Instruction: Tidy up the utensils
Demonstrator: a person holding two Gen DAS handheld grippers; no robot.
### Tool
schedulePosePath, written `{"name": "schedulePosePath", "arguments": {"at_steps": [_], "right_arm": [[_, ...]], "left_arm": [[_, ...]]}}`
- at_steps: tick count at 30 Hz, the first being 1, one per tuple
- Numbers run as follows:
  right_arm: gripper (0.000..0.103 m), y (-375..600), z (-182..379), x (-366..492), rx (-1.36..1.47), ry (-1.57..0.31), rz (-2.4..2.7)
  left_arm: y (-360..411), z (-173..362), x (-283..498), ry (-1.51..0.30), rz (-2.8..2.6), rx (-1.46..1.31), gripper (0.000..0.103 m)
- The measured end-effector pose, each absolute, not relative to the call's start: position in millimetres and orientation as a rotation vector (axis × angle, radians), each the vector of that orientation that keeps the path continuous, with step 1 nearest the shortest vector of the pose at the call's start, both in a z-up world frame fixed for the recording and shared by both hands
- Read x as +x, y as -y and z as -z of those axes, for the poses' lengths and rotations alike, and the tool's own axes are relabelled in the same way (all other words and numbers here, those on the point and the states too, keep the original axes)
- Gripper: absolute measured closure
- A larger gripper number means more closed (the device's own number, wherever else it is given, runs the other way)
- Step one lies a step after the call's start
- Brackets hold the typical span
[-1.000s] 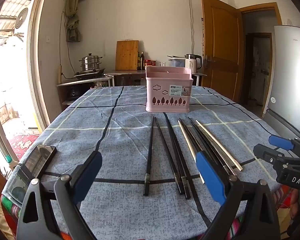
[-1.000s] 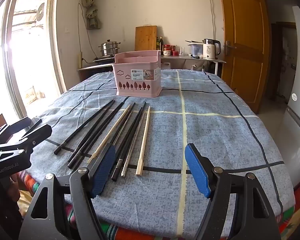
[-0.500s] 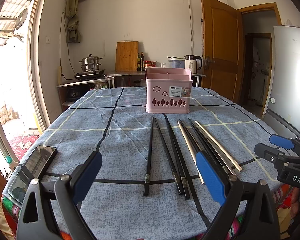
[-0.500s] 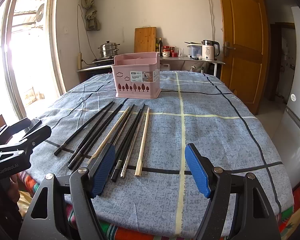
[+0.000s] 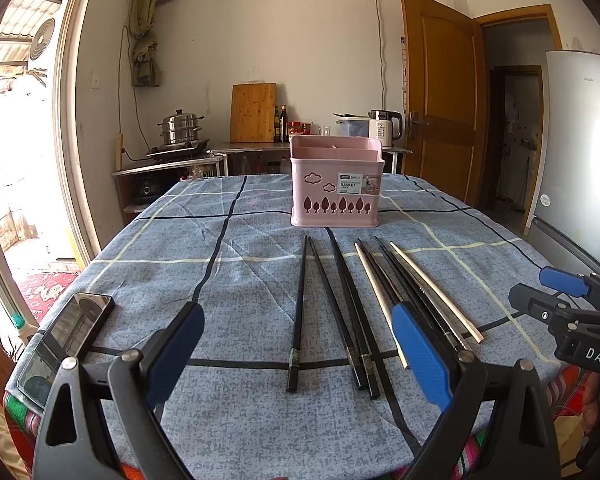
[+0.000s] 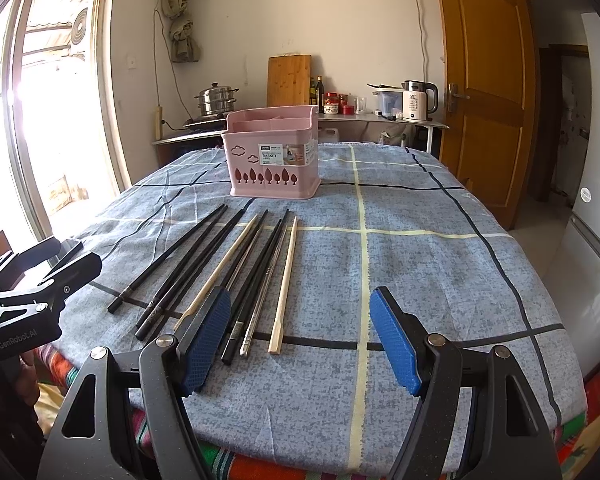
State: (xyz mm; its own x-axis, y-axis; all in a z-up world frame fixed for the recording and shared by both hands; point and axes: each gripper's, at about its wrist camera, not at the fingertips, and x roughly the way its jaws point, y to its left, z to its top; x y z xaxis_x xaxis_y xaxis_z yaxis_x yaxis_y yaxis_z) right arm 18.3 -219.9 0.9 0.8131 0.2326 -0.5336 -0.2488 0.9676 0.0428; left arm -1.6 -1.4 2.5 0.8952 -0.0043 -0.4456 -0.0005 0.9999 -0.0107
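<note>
Barely anything is changing vs. a sec ago: both grippers are still hovering at the near edge of the surface [image 5: 228, 280], cams drifting only a touch, so no pick has begun. Left gripper [image 5: 296, 354] is holding its fingers wide w/ nothing between them; right gripper [image 6: 300, 336] is likewise spread wide & empty. The chopsticks [image 6: 228, 264] are lying untouched in a loose fan on the blue checked cloth, thick ends pointing toward the grippers, tips toward the pink basket [image 5: 336, 184], which is standing upright farther back, apart from them. Mix looks like several black ones, a couple of pale wooden ones & a metal-looking one; some are touching or overlapping in the middle of the bunch. A phone [image 5: 66, 340] is sitting at the left near corner, away from the chopsticks. Judging by this, the task is still at its start: none are in the basket yet, & the outermost pale stick [image 6: 284, 280] looks the easiest first grab for the right side.
</note>
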Motion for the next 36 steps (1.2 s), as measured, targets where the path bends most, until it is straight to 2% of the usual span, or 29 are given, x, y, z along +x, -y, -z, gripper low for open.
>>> {"name": "schedulePosePath", "arguments": {"at_steps": [36], "right_arm": [[0.031, 219.8, -0.1, 16.5, -0.029, -0.562, -0.257]], "left_arm": [[1.9, -1.8, -2.1, -0.457, 0.004, -0.005, 0.007]]}}
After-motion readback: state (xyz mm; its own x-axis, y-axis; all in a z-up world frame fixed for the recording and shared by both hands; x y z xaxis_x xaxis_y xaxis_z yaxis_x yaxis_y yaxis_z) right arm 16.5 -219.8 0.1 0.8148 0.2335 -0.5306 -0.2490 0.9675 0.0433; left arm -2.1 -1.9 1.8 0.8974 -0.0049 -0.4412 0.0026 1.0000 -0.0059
